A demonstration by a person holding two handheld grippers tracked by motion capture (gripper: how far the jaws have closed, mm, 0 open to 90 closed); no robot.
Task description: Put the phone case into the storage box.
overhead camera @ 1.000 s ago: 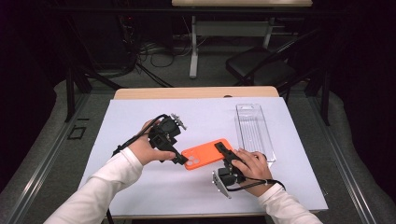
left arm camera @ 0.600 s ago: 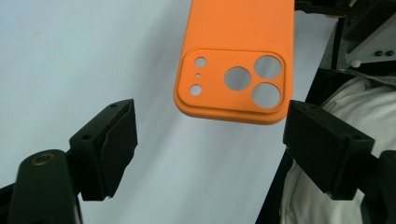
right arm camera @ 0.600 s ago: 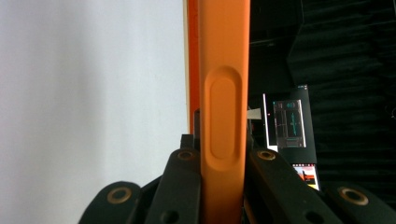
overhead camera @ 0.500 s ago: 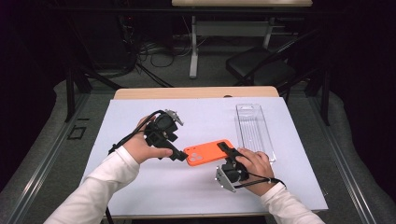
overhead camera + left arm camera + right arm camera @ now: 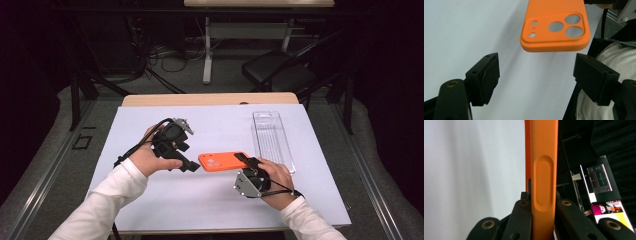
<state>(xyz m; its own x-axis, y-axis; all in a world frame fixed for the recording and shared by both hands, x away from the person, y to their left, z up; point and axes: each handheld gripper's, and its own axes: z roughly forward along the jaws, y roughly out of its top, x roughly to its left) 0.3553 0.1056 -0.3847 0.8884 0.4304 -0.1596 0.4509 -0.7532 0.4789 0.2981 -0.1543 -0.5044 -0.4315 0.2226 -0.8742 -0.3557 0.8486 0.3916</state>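
Observation:
An orange phone case [image 5: 222, 161] hangs just above the white table mat [image 5: 220, 125], level, with its camera cutouts toward the left. My right gripper [image 5: 246, 161] is shut on the case's right end. In the right gripper view the case [image 5: 544, 170] stands edge-on between the closed jaws of that gripper [image 5: 543, 207]. My left gripper [image 5: 192, 166] sits at the case's left end. In the left gripper view this gripper [image 5: 540, 72] is open wide, with the camera end of the case [image 5: 555, 27] just ahead of the jaws and not touching them.
A clear plastic package tray [image 5: 271, 140] lies on the right of the mat, just beyond my right hand. A dark chair [image 5: 280, 75] and desk legs stand behind the table. Screens glow at the right of the right gripper view.
The case has swung from a slant to lie level, left to right. My right gripper has turned with it. The left gripper has shifted slightly back and stays at the case's left end.

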